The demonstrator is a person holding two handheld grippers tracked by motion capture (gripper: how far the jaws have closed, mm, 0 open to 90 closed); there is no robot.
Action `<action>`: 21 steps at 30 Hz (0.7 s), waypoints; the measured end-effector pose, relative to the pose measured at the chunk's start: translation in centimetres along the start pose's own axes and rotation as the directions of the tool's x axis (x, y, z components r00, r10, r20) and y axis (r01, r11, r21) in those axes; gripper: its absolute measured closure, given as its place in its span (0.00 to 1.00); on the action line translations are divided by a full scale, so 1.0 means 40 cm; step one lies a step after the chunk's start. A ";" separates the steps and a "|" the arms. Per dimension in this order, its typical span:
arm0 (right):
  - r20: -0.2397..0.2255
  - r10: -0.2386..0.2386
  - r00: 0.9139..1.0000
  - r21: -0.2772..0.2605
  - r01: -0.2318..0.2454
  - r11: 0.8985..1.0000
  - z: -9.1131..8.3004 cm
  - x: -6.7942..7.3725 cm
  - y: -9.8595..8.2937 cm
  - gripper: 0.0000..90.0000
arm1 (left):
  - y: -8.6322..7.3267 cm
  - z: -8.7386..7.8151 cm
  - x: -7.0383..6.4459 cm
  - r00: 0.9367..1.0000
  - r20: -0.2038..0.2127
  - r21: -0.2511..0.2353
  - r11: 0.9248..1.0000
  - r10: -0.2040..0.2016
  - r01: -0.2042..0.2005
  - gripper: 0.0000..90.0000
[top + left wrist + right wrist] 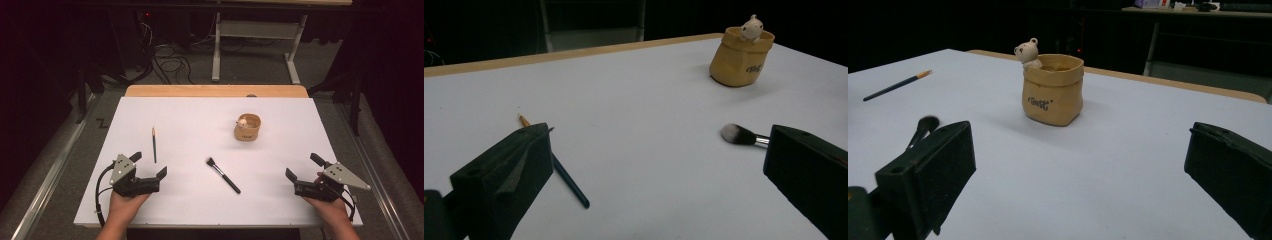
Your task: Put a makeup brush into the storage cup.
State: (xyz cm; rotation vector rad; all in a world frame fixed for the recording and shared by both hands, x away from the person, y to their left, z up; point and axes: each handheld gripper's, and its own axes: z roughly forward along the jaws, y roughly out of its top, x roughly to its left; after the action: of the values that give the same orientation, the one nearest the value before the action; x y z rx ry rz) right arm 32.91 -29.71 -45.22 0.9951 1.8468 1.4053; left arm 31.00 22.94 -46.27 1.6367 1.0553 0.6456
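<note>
Left tool (149, 165) jaws apart, empty, near pencil (154, 144) at table (280, 210) left, right tool (303, 166) jaws apart, empty, makeup brush (223, 175) lying between tools, tan bear pot (248, 127) upright farther back.

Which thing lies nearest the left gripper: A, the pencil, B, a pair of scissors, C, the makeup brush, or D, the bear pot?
A: the pencil lies just beyond the open left gripper, while the brush is farther right and the pot farther back.
</note>
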 end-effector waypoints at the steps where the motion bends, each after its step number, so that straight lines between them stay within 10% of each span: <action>1: 0.006 -0.002 1.000 0.000 0.002 1.000 -0.002 0.002 -0.001 0.00 | -0.003 0.001 0.005 1.000 -0.002 0.005 1.000 -0.006 0.006 0.00; 21: -0.001 -0.015 1.000 -0.025 0.015 1.000 -0.008 0.008 0.006 0.01 | -0.004 -0.009 0.007 0.999 -0.039 -0.017 1.000 -0.007 0.006 0.00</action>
State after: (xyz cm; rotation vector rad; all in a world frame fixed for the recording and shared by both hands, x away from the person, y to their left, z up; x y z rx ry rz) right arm 32.52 -29.57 -44.90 0.9668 1.8290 1.4169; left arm 30.77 23.35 -46.33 1.6113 1.0801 0.6825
